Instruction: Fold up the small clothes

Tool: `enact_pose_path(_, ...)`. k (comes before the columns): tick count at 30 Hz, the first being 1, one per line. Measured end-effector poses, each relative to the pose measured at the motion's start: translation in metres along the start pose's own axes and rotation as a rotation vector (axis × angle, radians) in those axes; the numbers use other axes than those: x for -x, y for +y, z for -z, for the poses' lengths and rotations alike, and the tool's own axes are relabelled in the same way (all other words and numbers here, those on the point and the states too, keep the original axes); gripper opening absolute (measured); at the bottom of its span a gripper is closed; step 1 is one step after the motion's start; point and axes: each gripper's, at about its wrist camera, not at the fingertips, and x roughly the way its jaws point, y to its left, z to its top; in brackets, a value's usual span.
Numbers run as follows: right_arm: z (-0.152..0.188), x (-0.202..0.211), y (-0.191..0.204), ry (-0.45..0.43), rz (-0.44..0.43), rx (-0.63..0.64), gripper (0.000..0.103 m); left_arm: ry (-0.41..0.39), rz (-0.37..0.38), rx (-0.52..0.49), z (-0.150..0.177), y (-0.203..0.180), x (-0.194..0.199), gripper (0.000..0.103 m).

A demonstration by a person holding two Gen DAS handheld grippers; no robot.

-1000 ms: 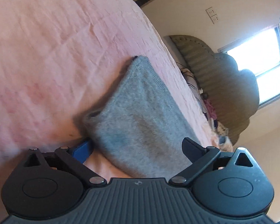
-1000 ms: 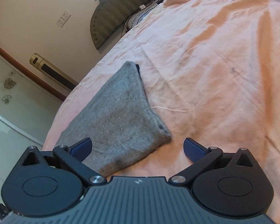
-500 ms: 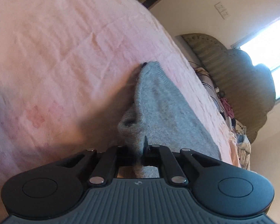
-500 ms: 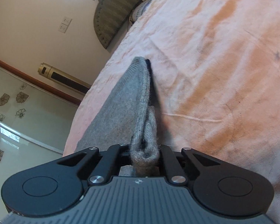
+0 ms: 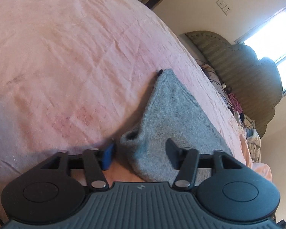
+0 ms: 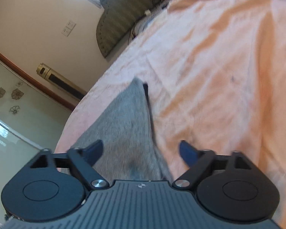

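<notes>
On the pink bedspread [image 5: 70, 61], near its edge, lay the folded grey garment [image 5: 169, 118]. The left gripper [image 5: 140, 153] had just been opening, the garment's near corner between its released jaws. The right gripper [image 6: 141, 152] had likewise just been opening, straddling the other near corner untouched.

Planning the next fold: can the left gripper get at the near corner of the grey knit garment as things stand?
Probably yes. The left gripper has just been opening, and the near corner of the grey knit garment lies between its spread fingers on the pink bedsheet, with nothing in the way.
</notes>
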Motion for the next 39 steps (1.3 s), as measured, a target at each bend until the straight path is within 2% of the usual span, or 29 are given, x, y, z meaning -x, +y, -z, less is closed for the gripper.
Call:
enact_pose_path(2,-0.012,-0.01,0.017,-0.008,-0.009,0.058,0.096,-0.02,-0.02,-0.016,0.0,-0.011,-0.003,0.081)
enact_pose_path(4,-0.018,-0.024,0.038,0.005,-0.074,0.107,0.096,0.014,-0.035,-0.012,0.0,-0.018,-0.015,0.081)
enact_pose_path(6,-0.018,-0.048,0.067,0.044,-0.125,0.192,0.097,-0.008,-0.064,-0.023,0.004,-0.025,-0.018,0.082)
enact_pose_path(8,-0.013,-0.074,0.093,0.075,-0.14,0.282,0.097,-0.012,-0.071,-0.023,0.006,-0.029,-0.019,0.083)
enact_pose_path(10,-0.007,-0.106,0.12,0.144,-0.149,0.359,0.098,-0.028,-0.07,0.01,0.009,-0.028,-0.019,0.083)
enact_pose_path(13,0.009,-0.148,0.149,0.214,-0.103,0.481,0.099,-0.063,-0.075,0.033,0.013,-0.027,-0.018,0.083)
enact_pose_path(15,0.026,-0.171,0.151,0.28,-0.03,0.552,0.101,-0.075,-0.084,0.021,0.015,-0.029,-0.018,0.082)
enact_pose_path(17,0.05,-0.17,0.147,0.192,-0.036,0.697,0.103,-0.079,-0.098,-0.003,0.017,-0.033,-0.02,0.082)
enact_pose_path(19,0.064,-0.164,0.15,0.156,-0.016,0.789,0.103,-0.08,-0.115,-0.024,0.018,-0.036,-0.021,0.079)
enact_pose_path(20,0.063,-0.158,0.152,0.159,-0.013,0.777,0.103,-0.081,-0.118,-0.03,0.018,-0.037,-0.022,0.077)
enact_pose_path(22,0.052,-0.143,0.146,0.154,-0.047,0.682,0.103,-0.068,-0.126,-0.032,0.017,-0.037,-0.025,0.053)
enact_pose_path(23,0.045,-0.132,0.139,0.138,-0.073,0.607,0.103,-0.05,-0.132,-0.03,0.016,-0.037,-0.028,0.034)
enact_pose_path(24,0.038,-0.124,0.132,0.127,-0.093,0.546,0.103,-0.034,-0.136,-0.023,0.016,-0.036,-0.032,0.021)
enact_pose_path(26,0.033,-0.115,0.117,0.127,-0.122,0.46,0.103,-0.02,-0.144,-0.013,0.015,-0.037,-0.036,0.008)
enact_pose_path(28,0.036,-0.115,0.099,0.132,-0.125,0.435,0.103,-0.038,-0.164,-0.021,0.014,-0.044,-0.036,0.006)
enact_pose_path(29,0.042,-0.111,0.091,0.09,-0.163,0.451,0.103,-0.051,-0.174,-0.043,0.014,-0.052,-0.036,0.006)
enact_pose_path(31,0.043,-0.107,0.086,0.078,-0.183,0.426,0.103,-0.074,-0.172,-0.137,0.015,-0.08,-0.035,0.006)
enact_pose_path(33,0.039,-0.108,0.087,0.091,-0.182,0.408,0.103,-0.107,-0.119,-0.327,0.029,-0.124,-0.03,0.006)
enact_pose_path(36,0.026,-0.109,0.086,0.134,-0.194,0.296,0.103,-0.113,-0.019,-0.667,0.08,-0.183,-0.028,0.006)
enact_pose_path(38,0.011,-0.113,0.085,0.198,-0.262,0.149,0.103,-0.084,0.021,-0.832,0.118,-0.199,-0.034,0.006)
enact_pose_path(39,0.005,-0.115,0.084,0.23,-0.312,0.084,0.103,-0.068,0.022,-0.878,0.132,-0.2,-0.038,0.006)
